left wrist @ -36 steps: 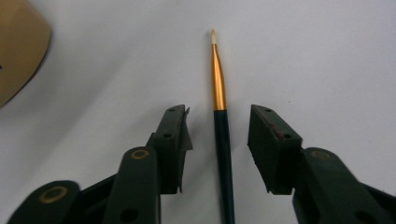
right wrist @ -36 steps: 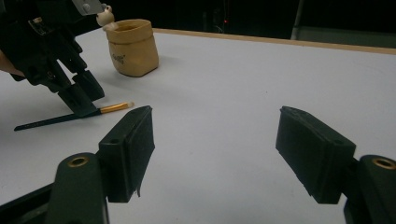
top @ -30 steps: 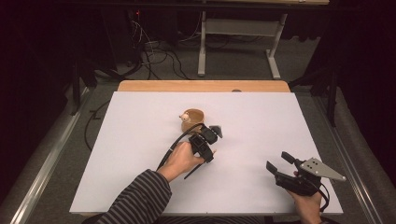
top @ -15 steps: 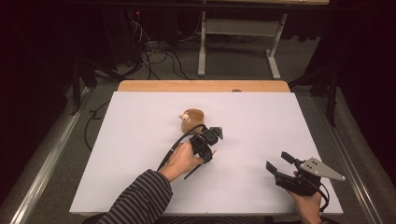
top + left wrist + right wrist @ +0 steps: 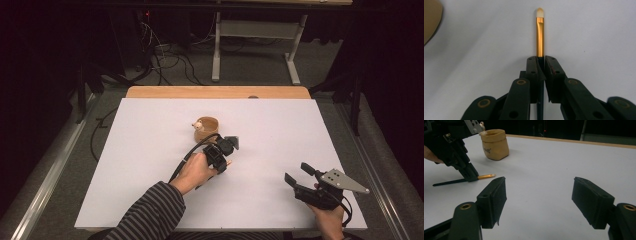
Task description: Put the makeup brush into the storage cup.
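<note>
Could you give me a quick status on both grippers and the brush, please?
Left hand-held gripper just closed on the brush, lying on the table. Right hand-held gripper open, empty. Tan pouch nearby, not obstructing.

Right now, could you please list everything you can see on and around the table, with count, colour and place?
Makeup brush: one, gold ferrule, pale tip, dark handle; lying on the white surface, clamped at the ferrule's base.
Pouch: one, tan, open-topped; upright, just beyond the brush.
Table: one, white top with a wooden far edge.
Desk frame: one, grey; on the floor behind the table.
Cables: several, black; on the floor at the back left.
Left gripper: black; its jaws have just been closing and now pinch the brush.
Right gripper: black, jaws wide apart, near the table's front right.
Sleeve: striped, left arm.
</note>
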`<action>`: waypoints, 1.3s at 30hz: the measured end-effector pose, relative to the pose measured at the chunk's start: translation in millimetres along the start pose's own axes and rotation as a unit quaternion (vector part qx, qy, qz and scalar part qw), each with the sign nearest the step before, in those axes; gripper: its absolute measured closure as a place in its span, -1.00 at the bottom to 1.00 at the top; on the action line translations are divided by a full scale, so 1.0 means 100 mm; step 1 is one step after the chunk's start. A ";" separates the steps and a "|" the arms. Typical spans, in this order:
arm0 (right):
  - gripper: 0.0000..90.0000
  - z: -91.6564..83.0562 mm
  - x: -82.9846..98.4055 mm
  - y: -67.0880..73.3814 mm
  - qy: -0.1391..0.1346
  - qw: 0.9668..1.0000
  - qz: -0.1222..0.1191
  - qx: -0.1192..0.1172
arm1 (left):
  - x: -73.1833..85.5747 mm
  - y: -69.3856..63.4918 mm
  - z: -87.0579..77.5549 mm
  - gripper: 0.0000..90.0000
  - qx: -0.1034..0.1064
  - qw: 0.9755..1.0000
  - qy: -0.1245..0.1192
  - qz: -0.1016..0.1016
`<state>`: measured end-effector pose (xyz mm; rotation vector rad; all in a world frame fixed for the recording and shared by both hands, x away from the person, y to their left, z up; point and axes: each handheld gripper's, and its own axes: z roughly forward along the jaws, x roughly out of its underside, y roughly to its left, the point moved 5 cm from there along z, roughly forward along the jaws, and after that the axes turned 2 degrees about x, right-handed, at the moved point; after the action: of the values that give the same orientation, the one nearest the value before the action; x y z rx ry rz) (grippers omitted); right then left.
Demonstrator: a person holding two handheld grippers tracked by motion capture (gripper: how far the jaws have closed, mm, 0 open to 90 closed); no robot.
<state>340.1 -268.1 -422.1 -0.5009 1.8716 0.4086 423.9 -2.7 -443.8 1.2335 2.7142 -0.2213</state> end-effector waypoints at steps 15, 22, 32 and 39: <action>-0.34 0.00 0.00 0.00 0.000 1.000 0.000 -0.001 | 0.00 0.00 0.00 0.85 0.001 1.000 0.001 0.015; -0.34 0.00 0.00 0.00 0.002 1.000 -0.002 -0.001 | 0.01 0.01 -0.02 0.85 0.003 1.000 0.000 0.020; -0.34 0.00 0.00 0.01 0.003 1.000 -0.001 0.000 | 0.01 0.00 -0.12 0.86 -0.001 0.999 -0.034 0.020; -0.34 0.00 0.00 0.01 -0.002 1.000 -0.002 -0.004 | 0.01 0.01 -0.18 0.85 0.004 0.999 -0.047 0.020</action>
<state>339.7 -267.0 -421.7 -0.5086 1.8651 0.4158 422.3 2.5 -426.7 1.2466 2.6097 -0.2781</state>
